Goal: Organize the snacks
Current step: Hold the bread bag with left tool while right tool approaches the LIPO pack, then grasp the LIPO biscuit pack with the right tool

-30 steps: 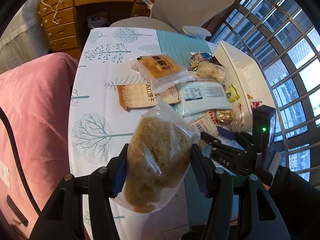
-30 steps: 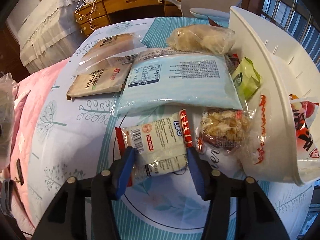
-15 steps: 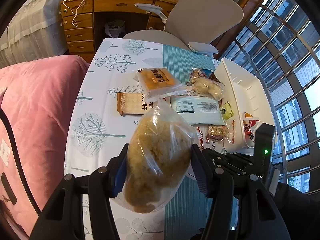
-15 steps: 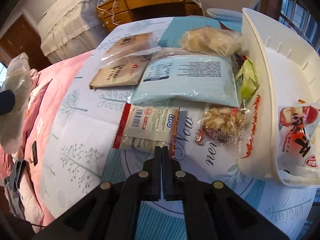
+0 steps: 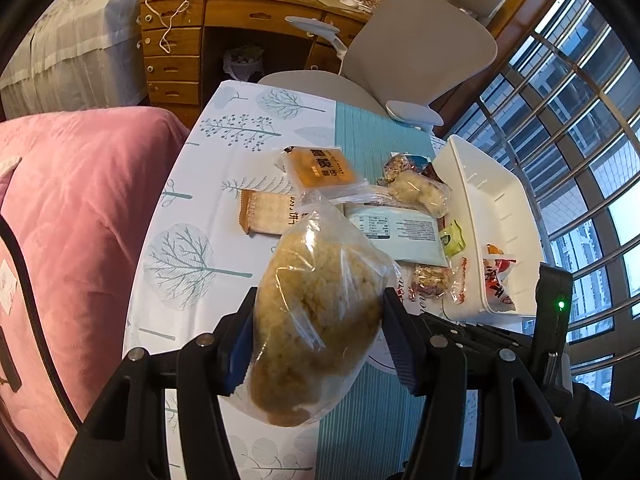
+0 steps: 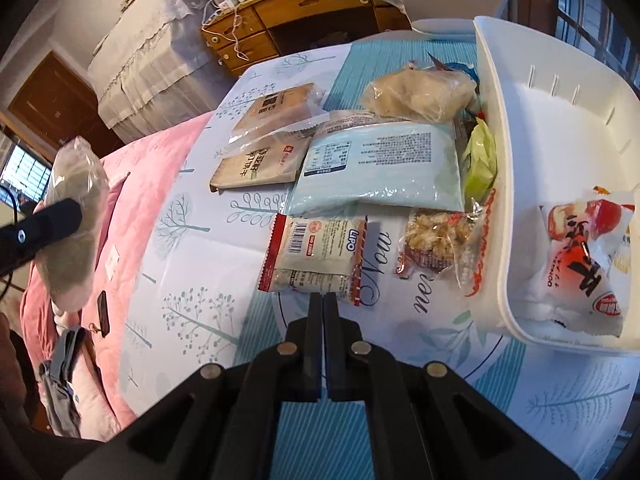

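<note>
My left gripper (image 5: 318, 344) is shut on a clear bag of golden puffed snack (image 5: 316, 320) and holds it high above the table. That bag also shows at the left of the right wrist view (image 6: 74, 220). My right gripper (image 6: 323, 300) is shut and empty, just in front of a red-edged LiPO packet (image 6: 316, 254) that lies on the table. A white bin (image 6: 560, 128) lies tipped at the right with a red-and-white snack bag (image 6: 584, 260) inside. The bin also shows in the left wrist view (image 5: 480, 216).
On the tablecloth lie a pale blue pouch (image 6: 380, 164), two brown biscuit packs (image 6: 260, 164), a clear bag of pale snack (image 6: 420, 92), a green packet (image 6: 480, 160) and a nut-cluster packet (image 6: 440, 240). A pink bed (image 5: 68, 240) borders the left. A grey chair (image 5: 400, 64) stands at the far end.
My right gripper let go of the LiPO packet, shut empty and drew back from it. My left gripper rose higher with the puffed snack bag.
</note>
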